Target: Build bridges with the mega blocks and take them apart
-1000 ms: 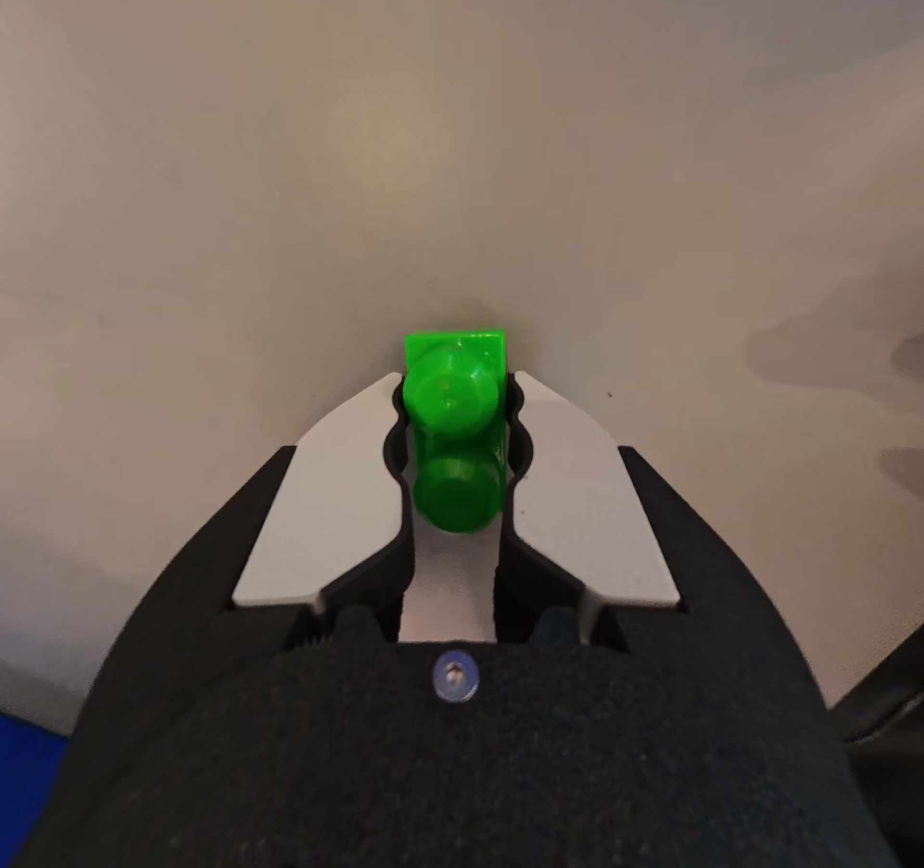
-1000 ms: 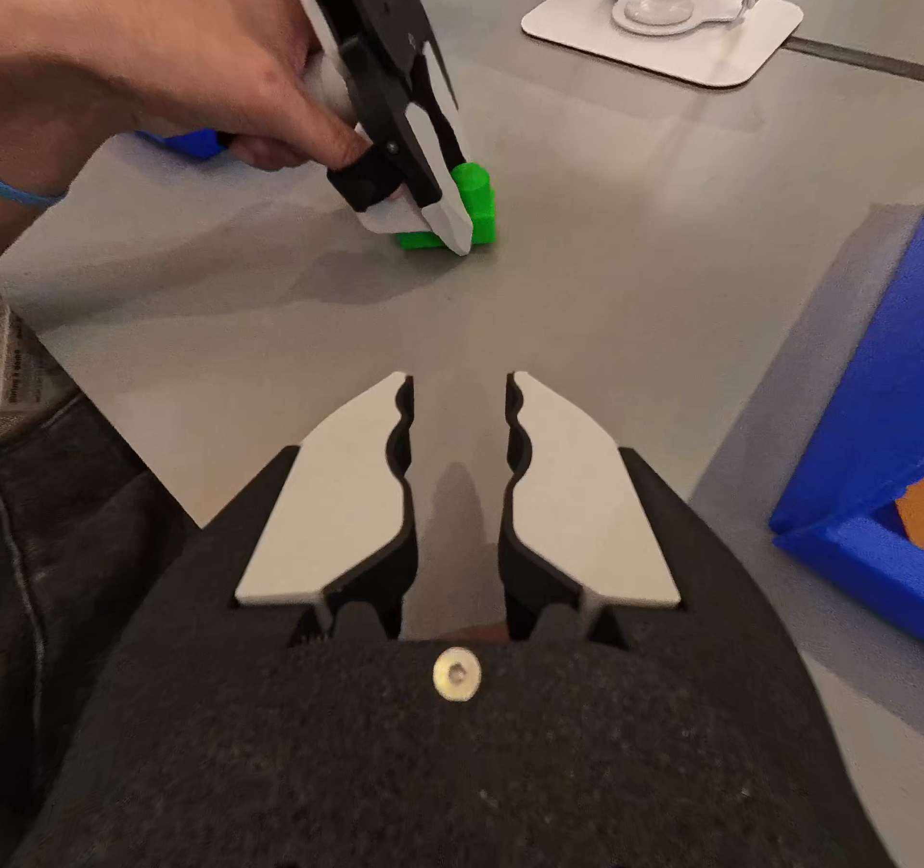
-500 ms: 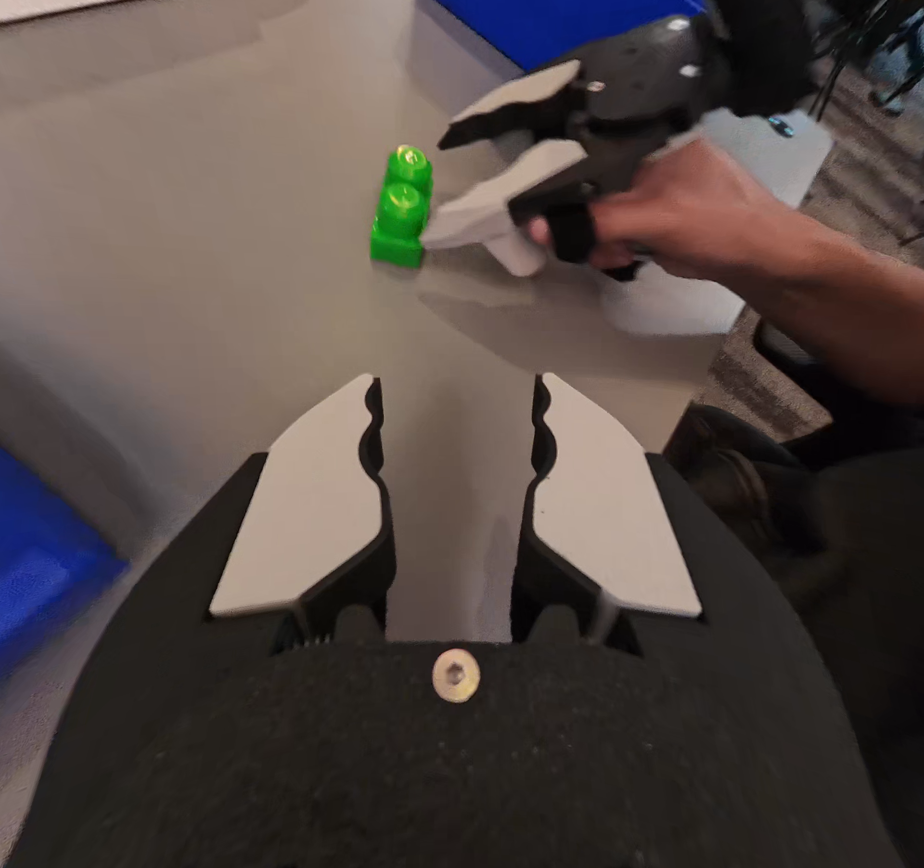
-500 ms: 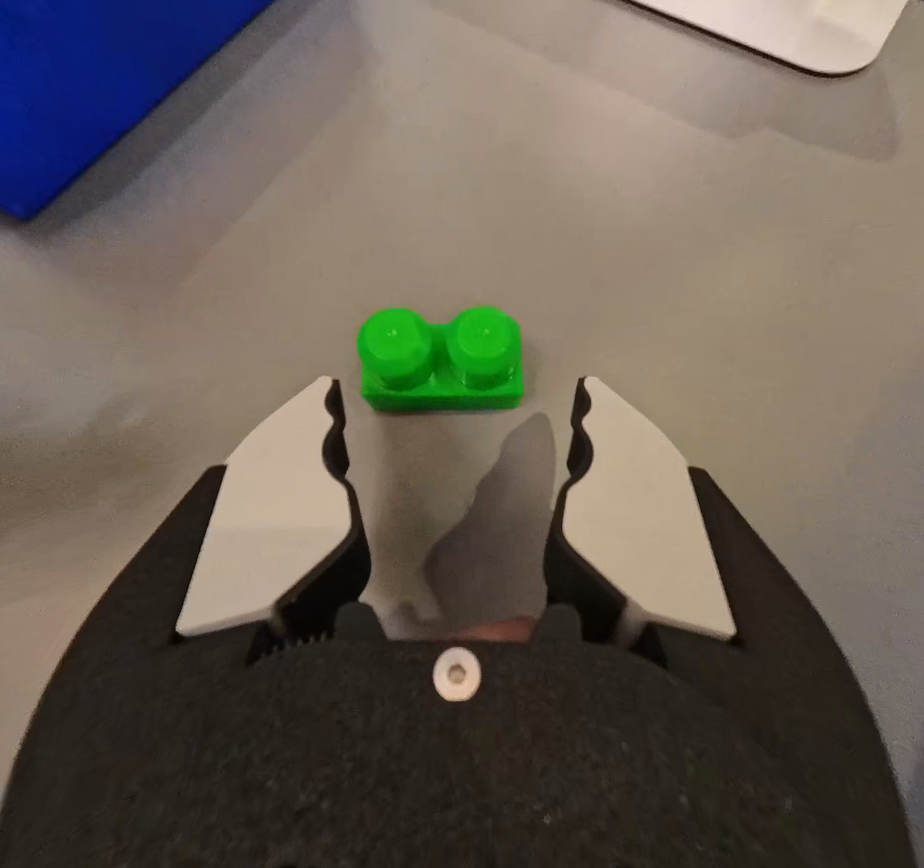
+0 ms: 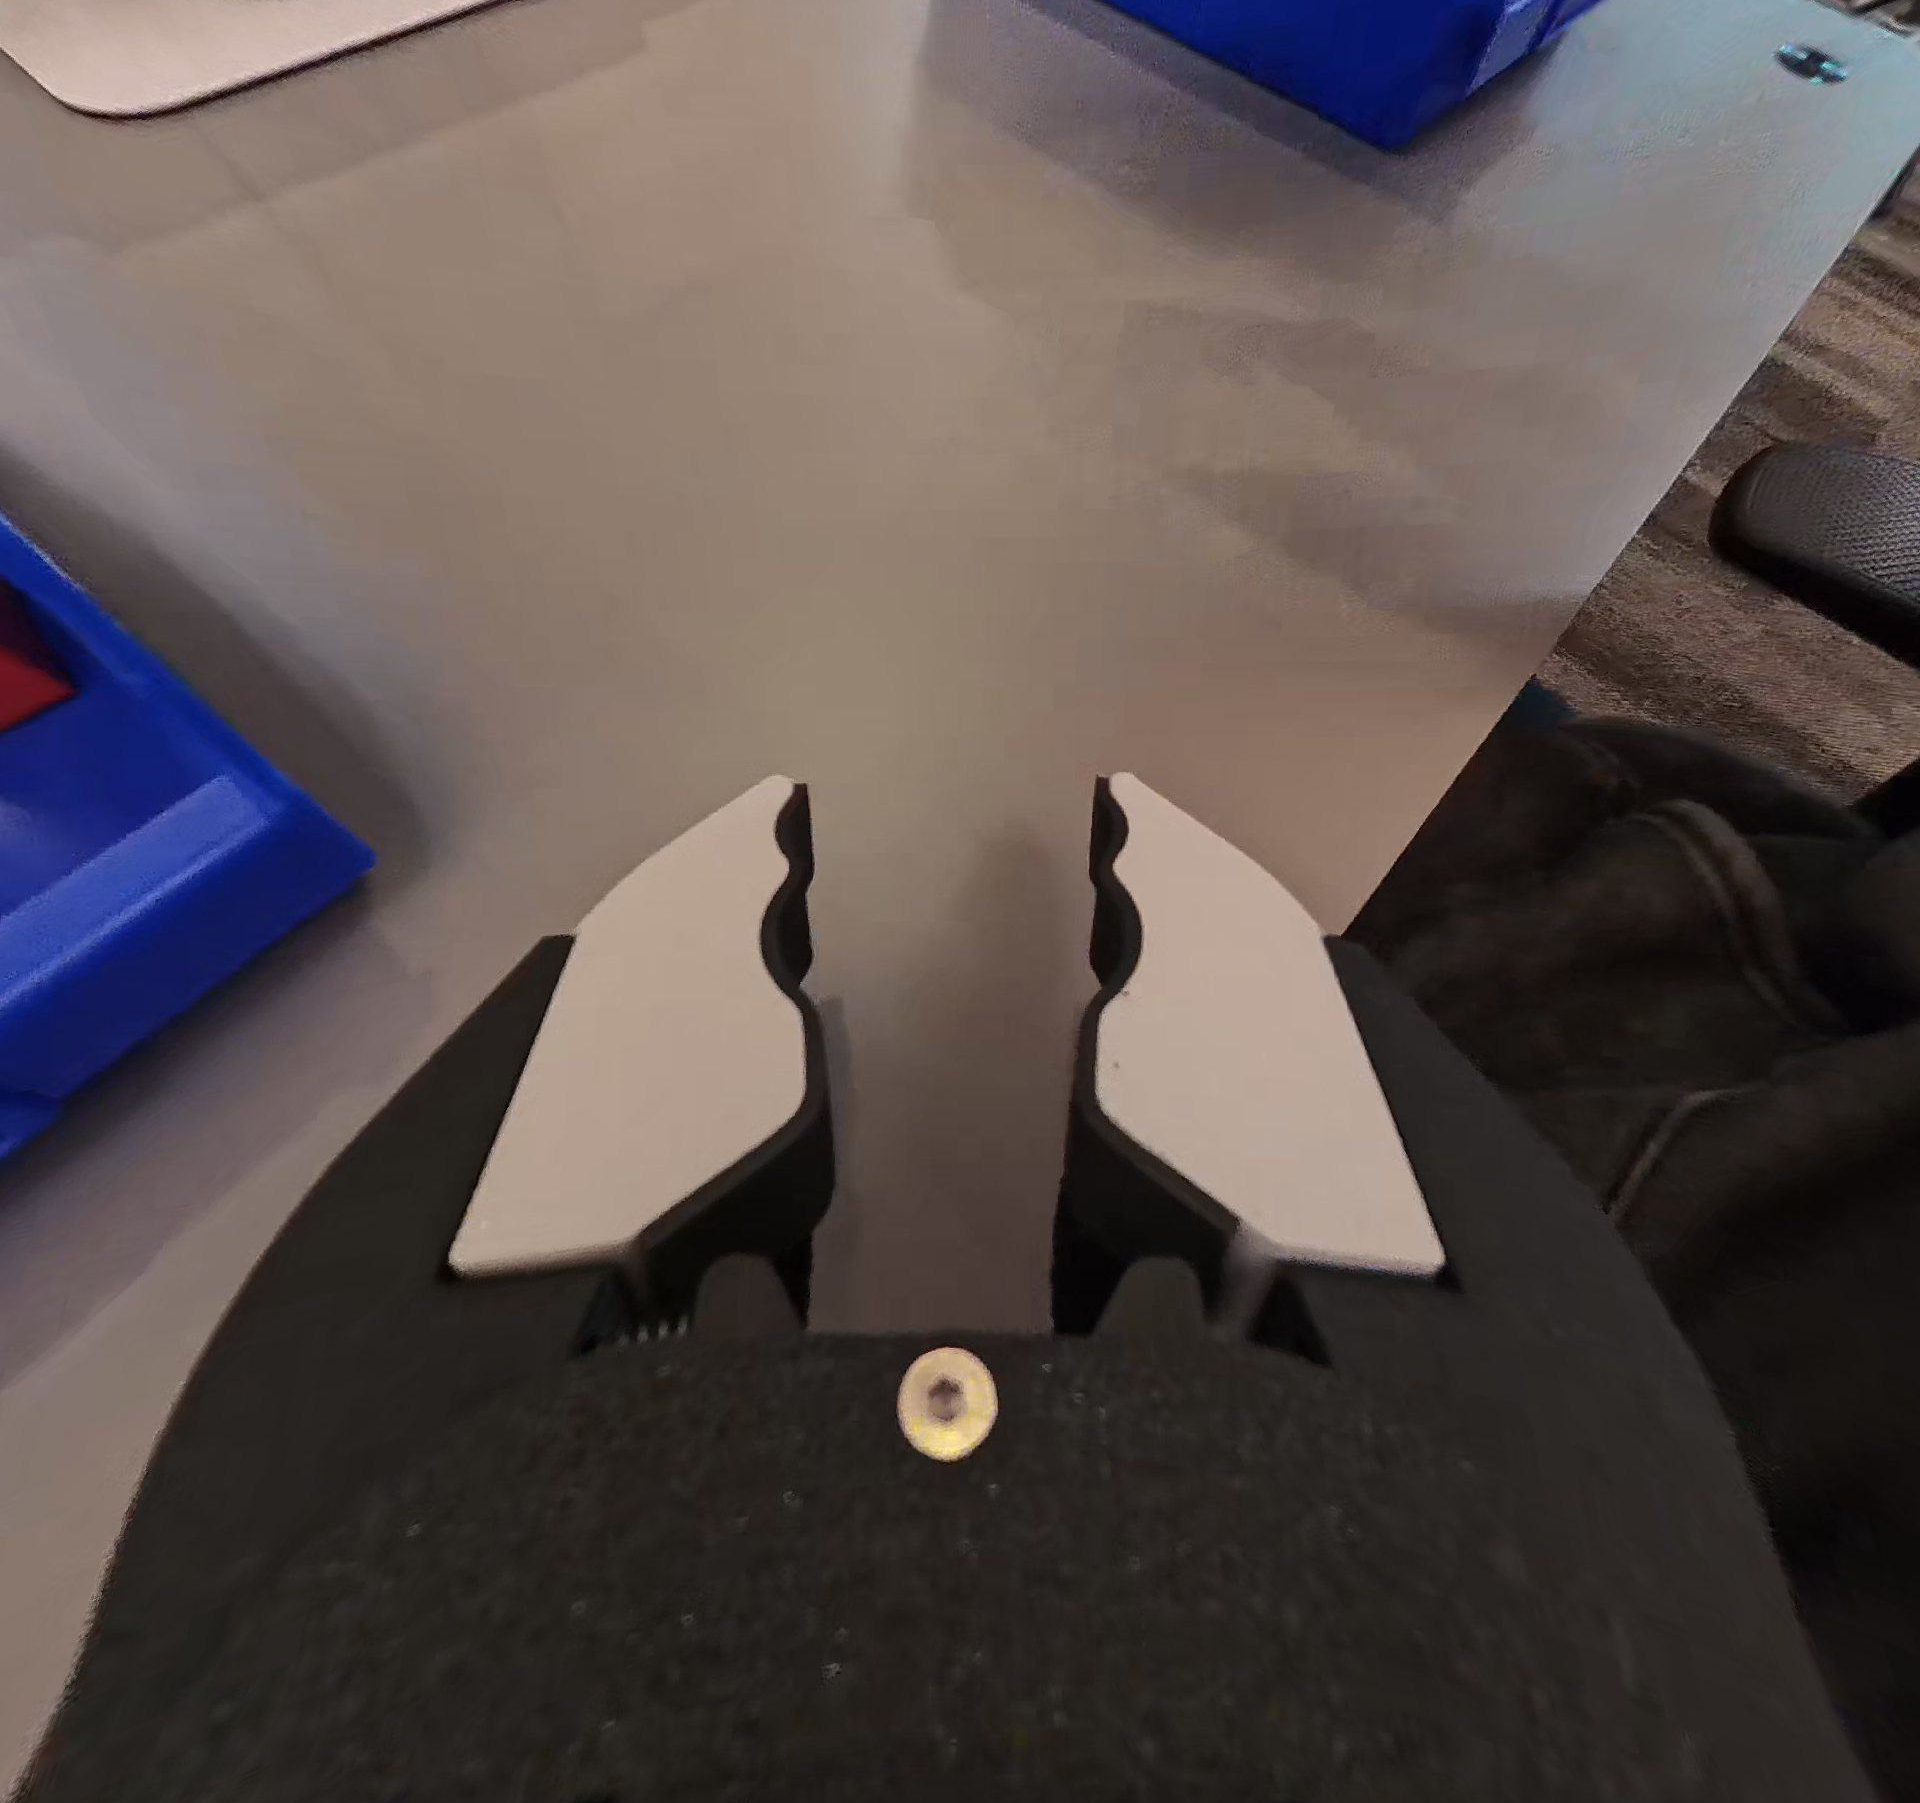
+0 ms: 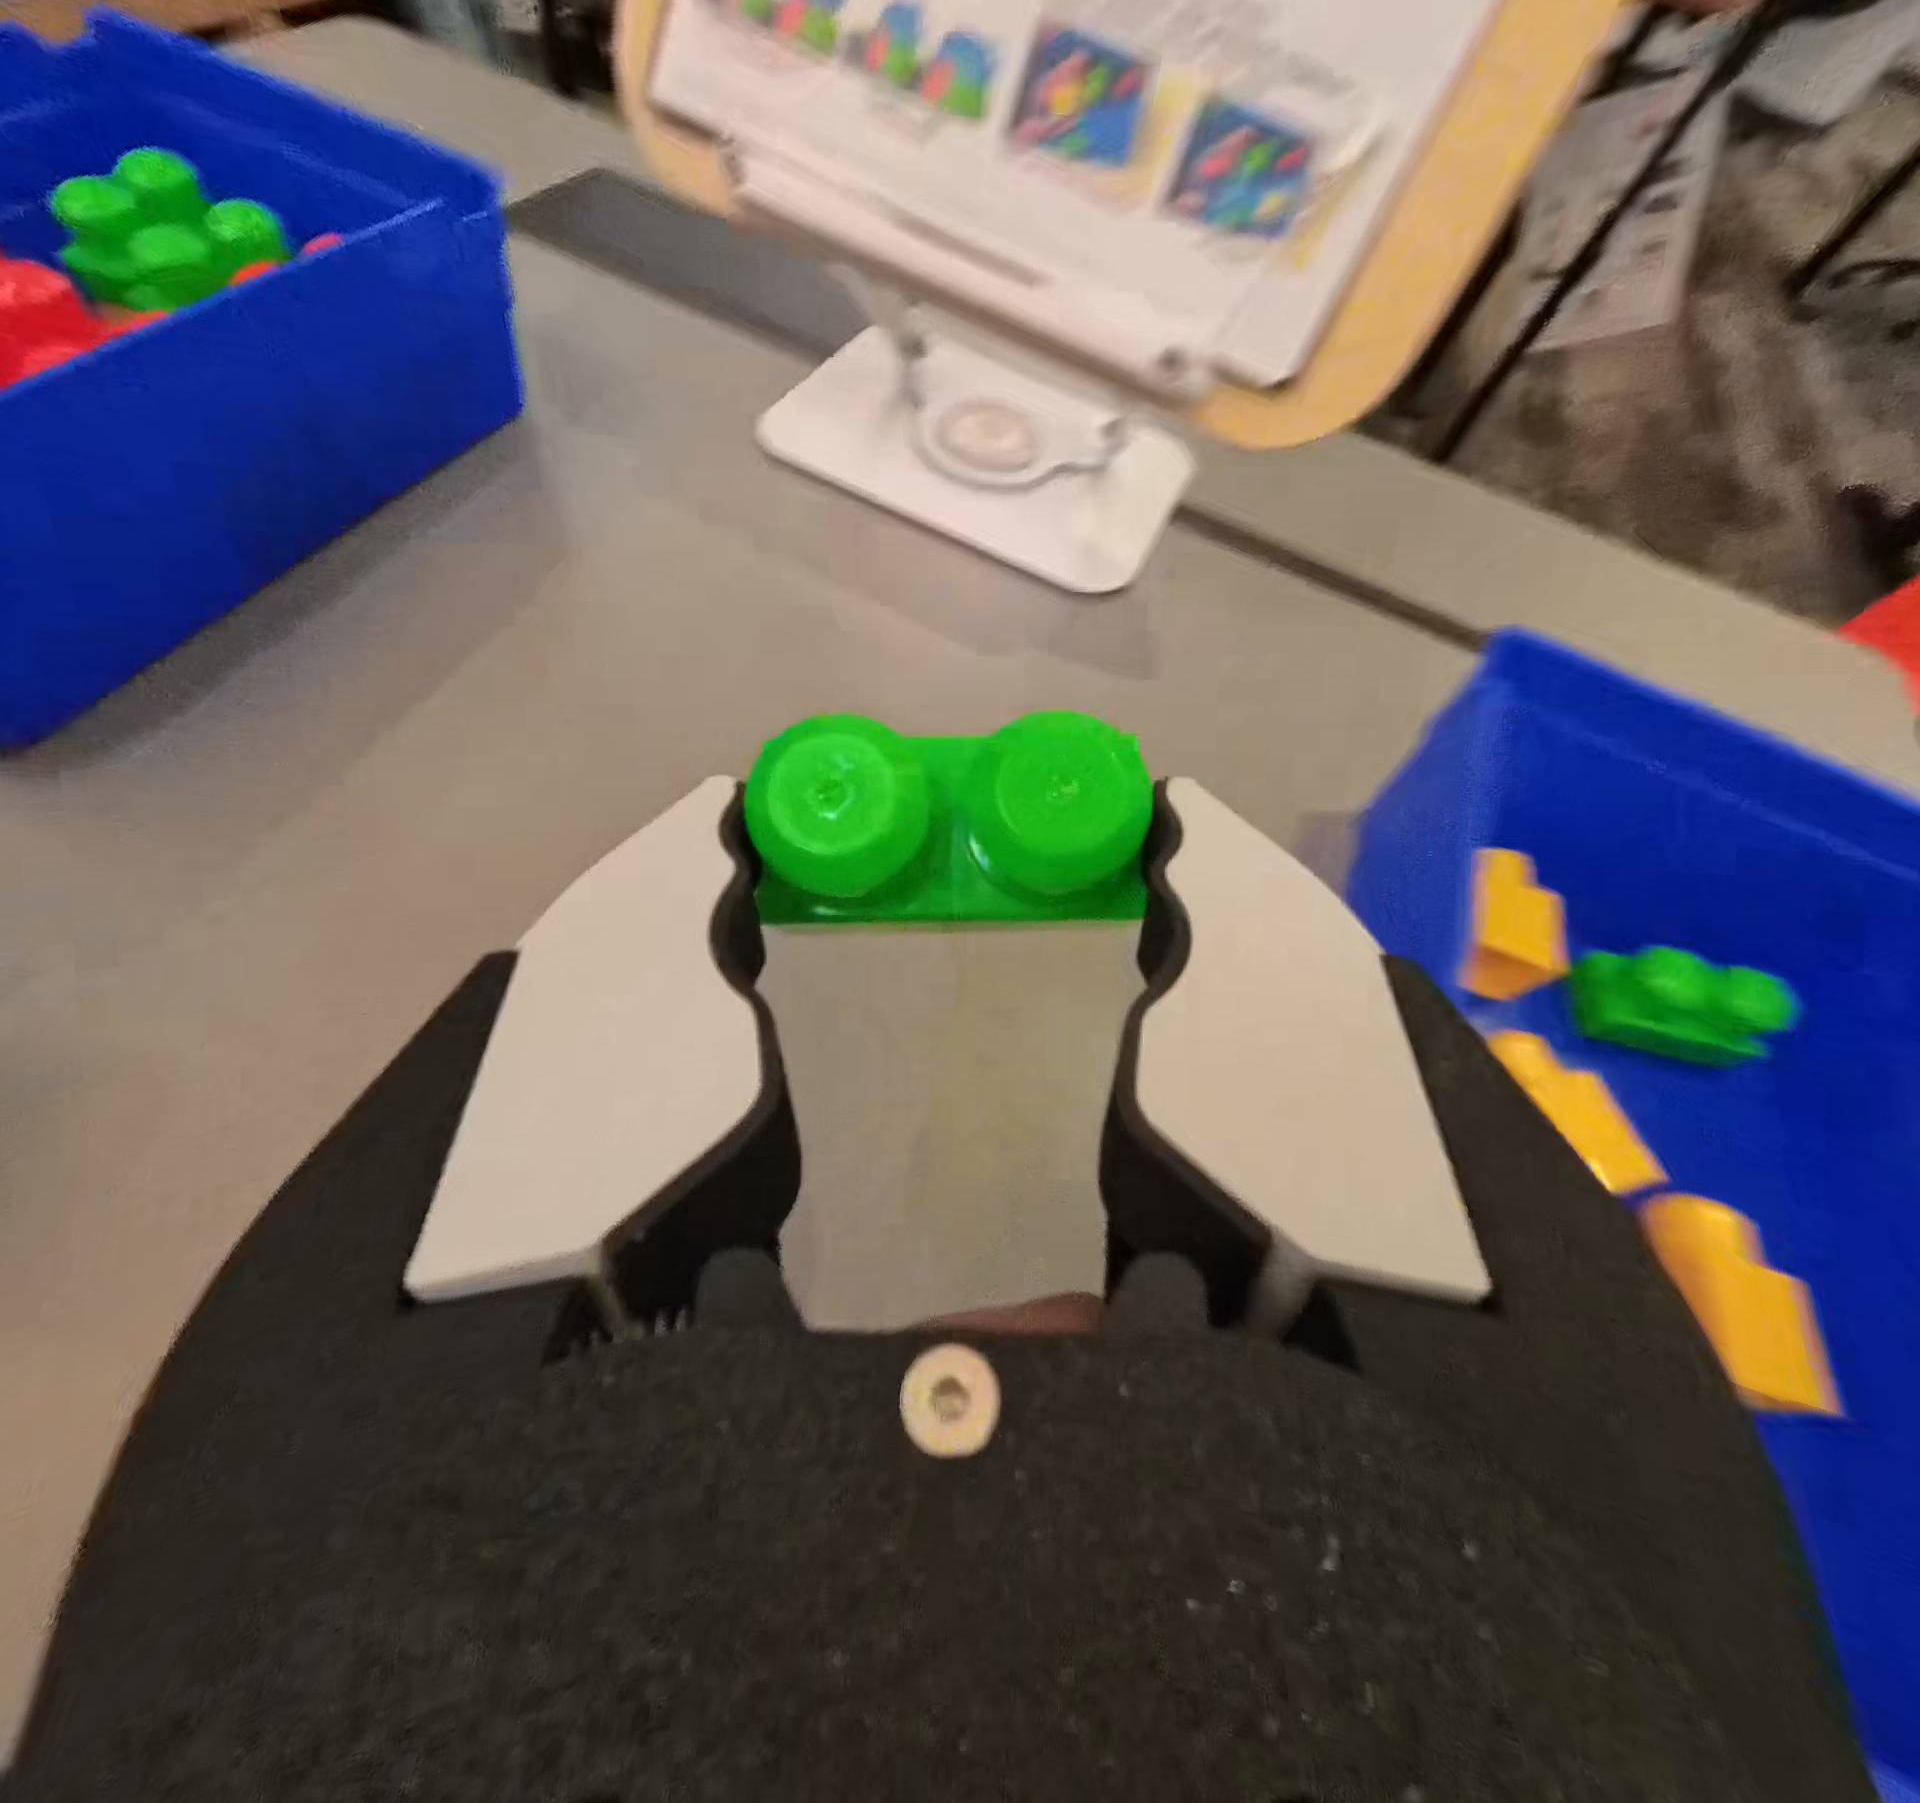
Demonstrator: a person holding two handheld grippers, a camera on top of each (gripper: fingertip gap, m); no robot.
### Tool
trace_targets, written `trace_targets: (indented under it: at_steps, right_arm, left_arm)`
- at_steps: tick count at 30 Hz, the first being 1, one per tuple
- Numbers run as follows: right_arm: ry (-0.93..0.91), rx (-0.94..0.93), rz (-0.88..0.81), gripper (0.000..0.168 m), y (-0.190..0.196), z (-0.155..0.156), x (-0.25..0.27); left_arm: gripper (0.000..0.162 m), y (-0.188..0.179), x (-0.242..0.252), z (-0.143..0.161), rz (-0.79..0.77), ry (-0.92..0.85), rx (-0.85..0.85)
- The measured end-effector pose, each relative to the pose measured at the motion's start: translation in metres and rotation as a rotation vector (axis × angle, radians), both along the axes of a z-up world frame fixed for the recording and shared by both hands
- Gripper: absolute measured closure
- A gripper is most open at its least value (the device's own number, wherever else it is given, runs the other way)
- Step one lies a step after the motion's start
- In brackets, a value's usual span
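Grey counter (image 6: 312, 922) carries everything; I read the bare middle as kept free for the build, with supply pushed to the edges; left blue bin (image 6: 260, 465) sits far left with a green four-stud block (image 6: 156, 231) on top of red pieces, right blue bin (image 6: 1621, 818) near right with yellow pieces (image 6: 1745, 1306) and a small green block (image 6: 1673, 1005) on its floor; instruction board (image 6: 1039, 112) on a white stand (image 6: 987, 475) faces me from the far edge, presumably as the reference for the bridges; right tool (image 6: 945, 818) is pinching the green two-stud block (image 6: 948, 818) by its short ends, studs up, which I judge is the right orientation for pressing it down onto something or setting it as a base; left tool (image 5: 948, 797) is spread with nothing between the fingers, parked over bare counter, looks like it's free for the next piece

Hard to call: whether the held block is lifted or just resting on the counter, its underside is hidden by the fingers; right view is motion-blurred, so board pictures are mush; both bins are cut by the frame, contents only partly visible; left view doesn't show the block or the right tool at all; dark shapes past the counter edge at right in left view I can't identify
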State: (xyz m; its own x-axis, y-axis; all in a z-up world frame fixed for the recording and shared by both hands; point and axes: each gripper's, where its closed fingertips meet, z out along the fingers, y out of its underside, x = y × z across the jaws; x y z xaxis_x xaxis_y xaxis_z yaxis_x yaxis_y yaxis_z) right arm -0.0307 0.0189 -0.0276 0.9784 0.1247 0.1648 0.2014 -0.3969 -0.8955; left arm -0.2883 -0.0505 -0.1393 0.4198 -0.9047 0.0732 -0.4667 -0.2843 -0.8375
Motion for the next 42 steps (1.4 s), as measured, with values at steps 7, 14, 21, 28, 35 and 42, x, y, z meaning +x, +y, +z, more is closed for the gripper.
trace_targets:
  at_steps: [7,14,21,28,35,42]
  right_arm:
    - [0.052,-0.126,-0.408,0.097,-0.021,0.008,0.212]
    - [0.32,-0.394,-0.557,0.097,-0.01,-0.095,0.27]
    - [0.336,-0.409,-0.587,0.094,-0.008,-0.122,0.274]
    - [0.376,-0.059,-0.433,0.091,-0.041,-0.027,0.241]
    - [0.52,0.185,0.225,0.108,-0.083,0.01,0.029]
    - [0.64,-0.062,0.604,0.111,-0.117,-0.087,-0.134]
  left_arm:
    - [0.112,0.0,0.01,0.003,-0.03,-0.006,-0.009]
    - [0.112,-0.001,0.022,0.001,-0.062,0.017,-0.005]
    - [0.112,-0.003,0.025,-0.01,-0.078,0.054,-0.014]
    - [0.112,-0.002,0.019,-0.014,-0.055,0.06,-0.026]
    - [0.112,0.003,0.016,-0.01,-0.024,0.042,-0.006]
    - [0.111,0.012,0.009,-0.009,0.037,0.058,0.01]
